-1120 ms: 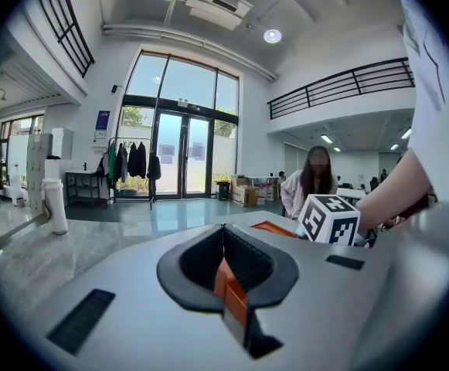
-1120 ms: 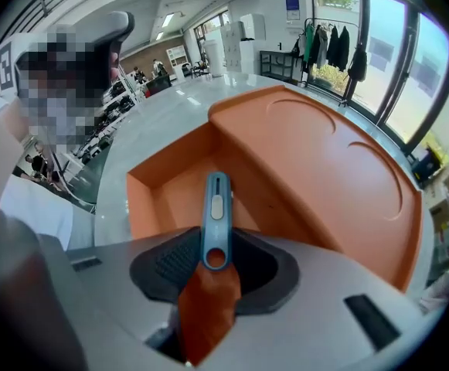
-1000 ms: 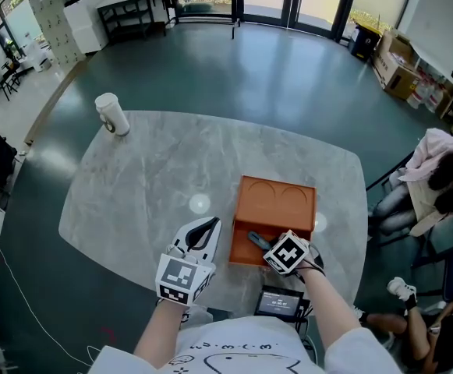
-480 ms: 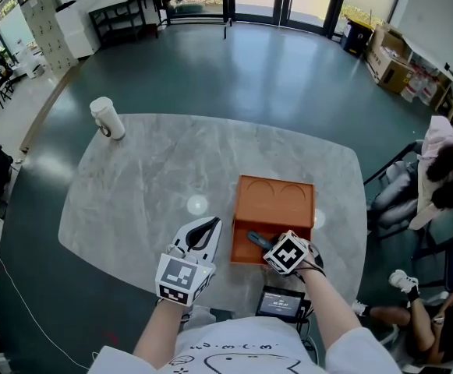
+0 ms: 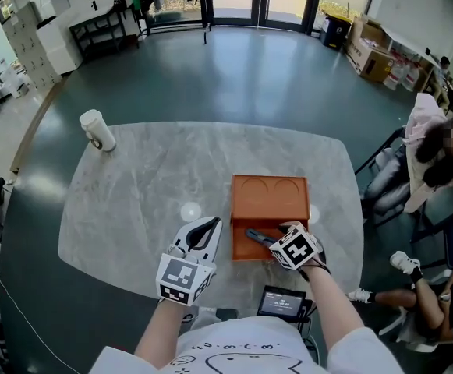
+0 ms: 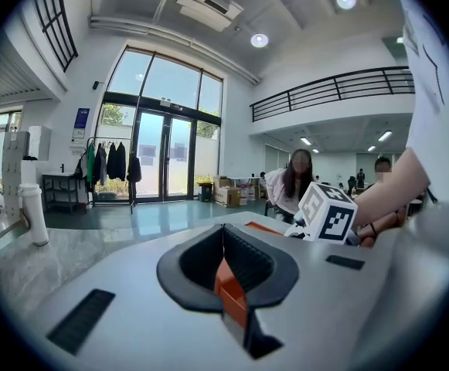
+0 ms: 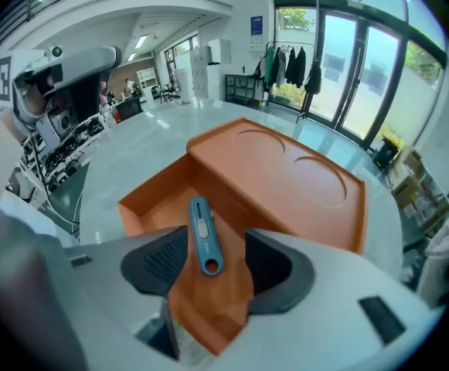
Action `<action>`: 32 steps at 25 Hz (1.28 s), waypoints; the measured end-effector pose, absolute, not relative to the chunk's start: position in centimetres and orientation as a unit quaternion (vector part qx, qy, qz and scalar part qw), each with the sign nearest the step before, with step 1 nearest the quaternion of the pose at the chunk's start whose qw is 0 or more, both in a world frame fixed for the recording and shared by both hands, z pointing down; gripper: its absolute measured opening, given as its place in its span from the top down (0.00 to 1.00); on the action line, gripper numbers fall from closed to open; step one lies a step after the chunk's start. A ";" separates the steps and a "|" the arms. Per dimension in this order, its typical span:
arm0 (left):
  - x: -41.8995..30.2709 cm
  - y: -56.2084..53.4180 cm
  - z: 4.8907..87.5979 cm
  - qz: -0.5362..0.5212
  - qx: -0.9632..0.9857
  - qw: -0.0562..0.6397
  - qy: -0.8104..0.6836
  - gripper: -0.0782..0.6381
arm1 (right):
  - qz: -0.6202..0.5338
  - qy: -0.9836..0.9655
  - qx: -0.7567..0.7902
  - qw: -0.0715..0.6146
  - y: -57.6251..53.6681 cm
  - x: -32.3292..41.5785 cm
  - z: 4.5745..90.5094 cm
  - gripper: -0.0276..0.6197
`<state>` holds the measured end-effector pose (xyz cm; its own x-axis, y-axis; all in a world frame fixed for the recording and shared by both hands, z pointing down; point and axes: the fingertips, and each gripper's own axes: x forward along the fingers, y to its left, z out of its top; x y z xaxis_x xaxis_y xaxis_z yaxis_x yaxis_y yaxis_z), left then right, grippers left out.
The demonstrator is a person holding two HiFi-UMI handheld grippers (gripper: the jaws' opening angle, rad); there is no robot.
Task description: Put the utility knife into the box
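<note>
Looking along its own jaws, the right gripper (image 7: 212,263) is opening and stands wide, both dark pads clear of the teal utility knife (image 7: 202,234), which shows in the gap between them. That view shows the knife lying inside the orange box (image 7: 143,199), in its open near compartment, with its ringed end toward the camera. It also shows the flat lid half of the box with two round impressions. The head view cannot show the gap at the pads. It does give the layout: the right gripper (image 5: 282,242) hangs over the near edge of the box (image 5: 269,195), and the utility knife (image 5: 258,238) lies slantwise inside it.

The left gripper (image 6: 224,263) has its ribbed pads pressed together along one seam, with nothing caught in them. From the head view the left gripper (image 5: 199,231) rests just beside the box's left wall, apart from it.

Both grippers and the box are over the near side of a grey marbled table (image 5: 144,185). A white cup (image 5: 96,129) stands far off at the table's left corner, and the left gripper view also shows the cup (image 6: 33,211) at its left edge. A small dark screen (image 5: 281,302) lies at the near edge, and a person (image 5: 437,162) sits to the right.
</note>
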<state>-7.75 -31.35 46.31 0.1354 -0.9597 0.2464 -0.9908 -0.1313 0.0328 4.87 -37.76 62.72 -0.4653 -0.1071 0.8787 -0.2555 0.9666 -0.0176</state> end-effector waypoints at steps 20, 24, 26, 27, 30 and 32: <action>-8.0 -27.3 43.8 0.072 0.819 0.055 -0.566 0.87 | 0.105 -0.896 0.299 0.310 -33.3 4.8 51.9 0.90; -7.8 -26.9 42.9 0.063 0.827 0.048 -0.556 0.87 | 0.104 -0.902 0.329 0.259 -32.2 5.1 49.3 0.94; -7.1 -26.8 42.7 0.059 0.831 0.043 -0.552 0.87 | 0.103 -0.906 0.334 0.238 -31.6 5.5 48.5 0.94; -6.7 -26.7 42.6 0.058 0.833 0.040 -0.549 0.87 | 0.101 -0.908 0.336 0.228 -31.3 5.8 48.1 0.94; -5.4 -26.6 42.0 0.055 0.835 0.031 -0.546 0.87 | 0.095 -0.915 0.336 0.200 -30.6 6.5 46.8 0.94; -4.7 -26.7 41.4 0.052 0.836 0.026 -0.546 0.87 | 0.090 -0.921 0.334 0.183 -30.3 6.9 45.8 0.94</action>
